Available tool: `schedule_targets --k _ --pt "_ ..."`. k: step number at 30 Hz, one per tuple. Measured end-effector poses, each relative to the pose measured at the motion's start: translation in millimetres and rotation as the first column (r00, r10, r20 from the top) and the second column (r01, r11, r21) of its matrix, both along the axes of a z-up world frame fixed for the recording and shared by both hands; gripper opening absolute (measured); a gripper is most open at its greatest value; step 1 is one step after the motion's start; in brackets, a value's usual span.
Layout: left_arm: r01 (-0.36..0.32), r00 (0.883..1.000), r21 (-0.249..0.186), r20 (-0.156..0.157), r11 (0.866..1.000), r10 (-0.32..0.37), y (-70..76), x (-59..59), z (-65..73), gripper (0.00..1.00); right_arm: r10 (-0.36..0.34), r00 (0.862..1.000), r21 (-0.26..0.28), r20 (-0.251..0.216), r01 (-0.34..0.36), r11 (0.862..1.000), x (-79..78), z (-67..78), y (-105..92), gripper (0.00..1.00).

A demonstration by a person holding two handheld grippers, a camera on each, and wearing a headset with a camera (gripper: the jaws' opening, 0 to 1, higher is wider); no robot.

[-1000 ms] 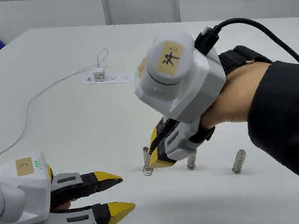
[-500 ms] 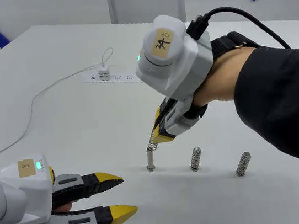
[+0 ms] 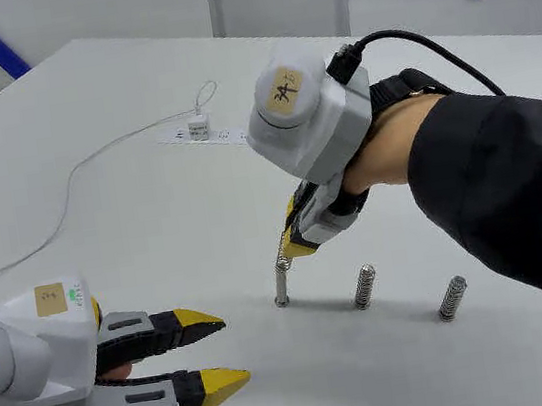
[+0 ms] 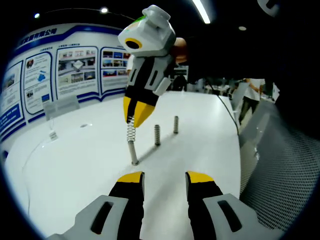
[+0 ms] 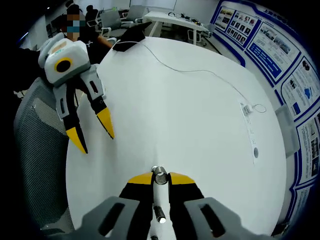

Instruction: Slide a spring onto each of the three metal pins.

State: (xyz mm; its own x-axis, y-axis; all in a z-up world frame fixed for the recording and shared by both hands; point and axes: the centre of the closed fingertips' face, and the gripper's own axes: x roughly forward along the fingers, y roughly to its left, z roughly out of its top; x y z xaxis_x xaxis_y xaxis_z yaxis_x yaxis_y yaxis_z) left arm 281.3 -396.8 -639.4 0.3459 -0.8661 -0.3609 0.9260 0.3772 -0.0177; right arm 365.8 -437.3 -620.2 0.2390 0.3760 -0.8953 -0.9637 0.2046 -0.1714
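Three upright metal pins stand in a row on the white table. The left pin [image 3: 280, 290] is bare along its lower part. My right gripper [image 3: 292, 247] is shut on a spring [image 3: 282, 260] whose lower end sits at that pin's top. In the left gripper view the same spring [image 4: 131, 131] hangs over the pin [image 4: 134, 153]. The middle pin [image 3: 365, 287] and right pin [image 3: 453, 298] each carry a spring. My left gripper [image 3: 218, 350] rests open near the table's front left, nothing between its jaws. In the right gripper view the spring [image 5: 159, 175] stands between my own jaws.
A white power strip [image 3: 203, 134] with a plug and a thin cable [image 3: 76, 180] lies at the far left of the table. A grey chair [image 3: 279, 5] stands behind the far edge. A mesh chair back [image 4: 280, 165] is beside the table.
My right gripper has lifted the spring from table level beside the left pin up to the pin's top. The left gripper has stayed put; the head camera shifted slightly.
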Motion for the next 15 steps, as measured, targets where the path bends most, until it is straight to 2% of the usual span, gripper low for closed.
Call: schedule_targets --k 7,10,15 --pt "-0.004 1.000 0.003 -0.004 1.000 0.004 1.0 -0.1 -1.7 0.34 0.006 1.000 -0.021 -0.020 -0.007 1.000 1.9 -11.3 2.9 0.12" --pt "-0.004 1.000 0.006 -0.007 1.000 0.004 1.1 -0.9 -2.8 0.34 0.002 0.999 -0.041 -0.043 -0.004 0.999 4.4 -21.5 2.3 0.12" --pt "-0.007 1.000 0.006 -0.010 1.000 0.007 1.8 -0.7 -3.5 0.33 0.002 0.998 -0.064 -0.057 -0.005 0.998 5.1 -34.6 3.2 0.12"
